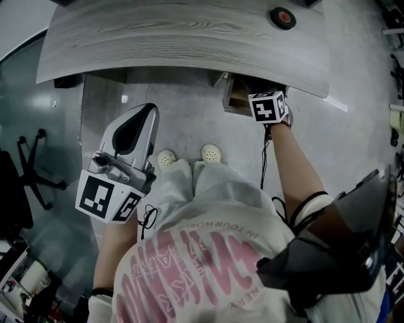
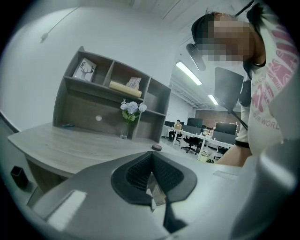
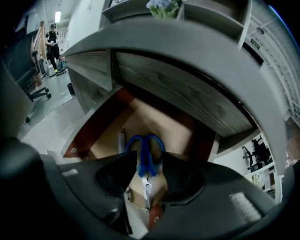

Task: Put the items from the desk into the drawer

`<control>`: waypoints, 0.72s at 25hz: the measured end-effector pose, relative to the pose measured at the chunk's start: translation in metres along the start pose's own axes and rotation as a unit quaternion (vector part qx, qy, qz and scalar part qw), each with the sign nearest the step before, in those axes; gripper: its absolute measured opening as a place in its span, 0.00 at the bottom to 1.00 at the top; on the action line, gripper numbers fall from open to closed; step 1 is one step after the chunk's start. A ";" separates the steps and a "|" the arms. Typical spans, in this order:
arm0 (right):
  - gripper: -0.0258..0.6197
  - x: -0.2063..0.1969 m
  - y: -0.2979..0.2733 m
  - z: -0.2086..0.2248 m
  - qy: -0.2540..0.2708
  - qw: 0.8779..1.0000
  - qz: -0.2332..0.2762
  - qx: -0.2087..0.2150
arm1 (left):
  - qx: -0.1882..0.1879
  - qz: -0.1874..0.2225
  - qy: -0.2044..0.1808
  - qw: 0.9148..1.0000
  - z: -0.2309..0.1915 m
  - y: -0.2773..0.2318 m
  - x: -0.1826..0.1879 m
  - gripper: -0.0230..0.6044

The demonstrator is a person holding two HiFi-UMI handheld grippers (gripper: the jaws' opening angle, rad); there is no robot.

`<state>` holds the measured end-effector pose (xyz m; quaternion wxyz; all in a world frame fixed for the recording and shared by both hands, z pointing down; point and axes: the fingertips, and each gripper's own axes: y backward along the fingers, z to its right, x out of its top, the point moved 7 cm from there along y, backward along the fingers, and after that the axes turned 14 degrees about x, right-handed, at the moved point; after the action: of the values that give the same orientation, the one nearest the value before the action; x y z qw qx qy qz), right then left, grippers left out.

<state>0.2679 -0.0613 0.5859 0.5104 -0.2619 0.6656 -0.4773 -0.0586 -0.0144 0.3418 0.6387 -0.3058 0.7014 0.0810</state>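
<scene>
Hovering above the drawer [image 3: 157,117], right gripper [image 3: 149,164] stands wide, blue scissors [image 3: 146,152] loose between its jaws. Left gripper [image 2: 152,164] is pinched together, empty; shirt [image 2: 269,123] to its right reads "WORLD"

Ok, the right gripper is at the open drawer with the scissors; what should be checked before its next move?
1. Drawer open: ok.
2. Scissors inside the drawer, between the right gripper's jaws: ok.
3. Those jaws apart: ok.
4. Scissors resting on the drawer floor: cannot tell.
5. Left gripper shut, empty: ok.
6. Desk cleared: not ok, a round dark object sits on it.
</scene>
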 end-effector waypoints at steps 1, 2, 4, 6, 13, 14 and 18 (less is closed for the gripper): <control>0.31 0.001 0.007 0.000 -0.008 1.000 0.001 -0.005 | -0.003 0.004 -0.002 1.000 -0.003 0.002 0.004 0.06; 0.30 0.002 0.015 0.000 -0.019 1.000 0.004 -0.012 | -0.007 0.006 -0.005 1.000 -0.006 0.003 0.008 0.06; 0.20 0.004 0.036 -0.001 -0.051 0.998 0.020 -0.016 | -0.016 0.008 -0.010 1.000 -0.012 0.007 0.015 0.06; 0.05 0.004 0.057 -0.008 -0.088 0.995 0.041 0.006 | -0.021 0.010 -0.015 1.000 -0.017 0.015 0.024 0.06; 0.05 0.046 0.145 -0.046 -0.148 0.964 0.193 0.104 | -0.054 0.033 -0.038 0.997 -0.036 0.043 0.055 0.06; 0.05 0.054 0.162 -0.048 -0.147 0.960 0.216 0.097 | -0.065 0.041 -0.039 0.996 -0.037 0.045 0.060 0.06; 0.05 0.075 0.226 -0.071 -0.158 0.939 0.295 0.084 | -0.099 0.059 -0.035 0.993 -0.044 0.063 0.078 0.06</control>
<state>0.2079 -0.0061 0.3513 0.7469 -0.0827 0.5813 -0.3120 -0.1291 -0.0119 0.2583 0.6233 -0.3226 0.6842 0.1983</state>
